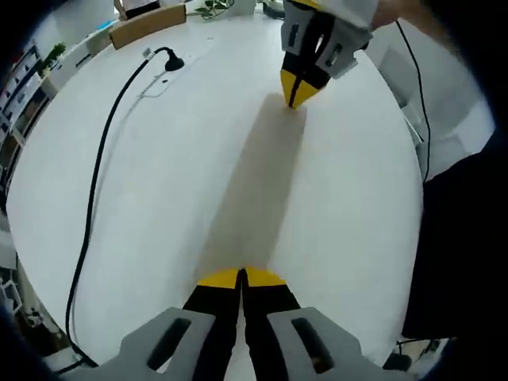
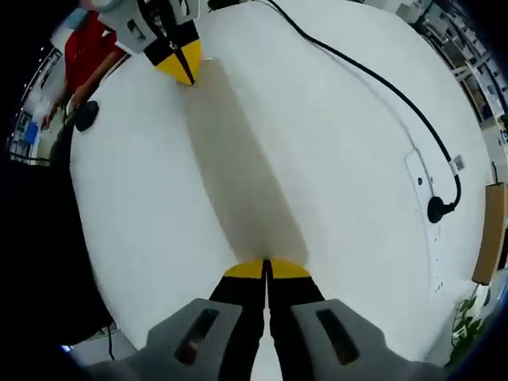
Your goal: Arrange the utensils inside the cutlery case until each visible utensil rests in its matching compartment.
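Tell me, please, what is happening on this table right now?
A person holds two grippers facing each other over a white round table. The left gripper and the right gripper are both shut and hold nothing. A black cable runs across the table to a plug. No cutlery case or utensils are visible here.

Smooth matt white table (image 1: pixel 175 182), glossy black cable (image 1: pixel 99 171)

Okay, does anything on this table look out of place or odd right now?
Nothing is spilled or damaged. The round white table carries a black cable ending at a plug on a white power strip. What stands out: no cutlery case or utensils appear, and the left gripper and right gripper are shut, holding nothing.
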### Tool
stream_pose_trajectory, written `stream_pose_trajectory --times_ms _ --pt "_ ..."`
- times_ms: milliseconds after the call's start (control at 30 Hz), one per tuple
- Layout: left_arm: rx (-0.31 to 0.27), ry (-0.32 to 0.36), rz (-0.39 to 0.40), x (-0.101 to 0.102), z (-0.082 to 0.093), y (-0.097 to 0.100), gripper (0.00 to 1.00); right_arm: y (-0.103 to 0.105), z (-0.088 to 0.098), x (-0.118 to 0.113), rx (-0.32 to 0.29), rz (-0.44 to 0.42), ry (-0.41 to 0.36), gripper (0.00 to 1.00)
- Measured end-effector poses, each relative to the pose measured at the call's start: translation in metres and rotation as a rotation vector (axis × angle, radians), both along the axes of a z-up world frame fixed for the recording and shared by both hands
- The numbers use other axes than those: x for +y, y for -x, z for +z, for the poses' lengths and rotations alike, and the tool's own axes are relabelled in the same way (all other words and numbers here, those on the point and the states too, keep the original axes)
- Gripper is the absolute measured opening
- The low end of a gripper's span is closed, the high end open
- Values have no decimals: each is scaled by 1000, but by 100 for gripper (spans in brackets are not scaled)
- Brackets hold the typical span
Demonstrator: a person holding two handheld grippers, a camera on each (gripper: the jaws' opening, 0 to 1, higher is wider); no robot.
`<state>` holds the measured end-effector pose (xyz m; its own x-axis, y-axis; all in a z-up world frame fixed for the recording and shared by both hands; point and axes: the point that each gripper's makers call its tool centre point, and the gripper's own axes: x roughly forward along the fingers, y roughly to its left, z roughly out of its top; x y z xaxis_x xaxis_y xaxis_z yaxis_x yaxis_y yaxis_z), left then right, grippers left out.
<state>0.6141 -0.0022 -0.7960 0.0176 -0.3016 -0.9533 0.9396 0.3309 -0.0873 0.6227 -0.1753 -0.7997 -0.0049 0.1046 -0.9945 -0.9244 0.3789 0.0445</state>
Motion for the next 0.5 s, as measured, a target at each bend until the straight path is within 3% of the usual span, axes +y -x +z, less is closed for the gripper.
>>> stream_pose_trajectory --times_ms 167,367,433,500 --pt "31 -60 -38 -2 -2 0 0 -1 -1 1 20 -34 29 0" --pt "29 -93 -65 -1 -2 1 0 0 -1 0 65 -79 28 0" --pt "20 -81 -70 0 -1 1 0 2 -1 0 65 -77 28 0" --pt "1 -35 -24 0 1 0 0 2 0 0 49 -47 41 0"
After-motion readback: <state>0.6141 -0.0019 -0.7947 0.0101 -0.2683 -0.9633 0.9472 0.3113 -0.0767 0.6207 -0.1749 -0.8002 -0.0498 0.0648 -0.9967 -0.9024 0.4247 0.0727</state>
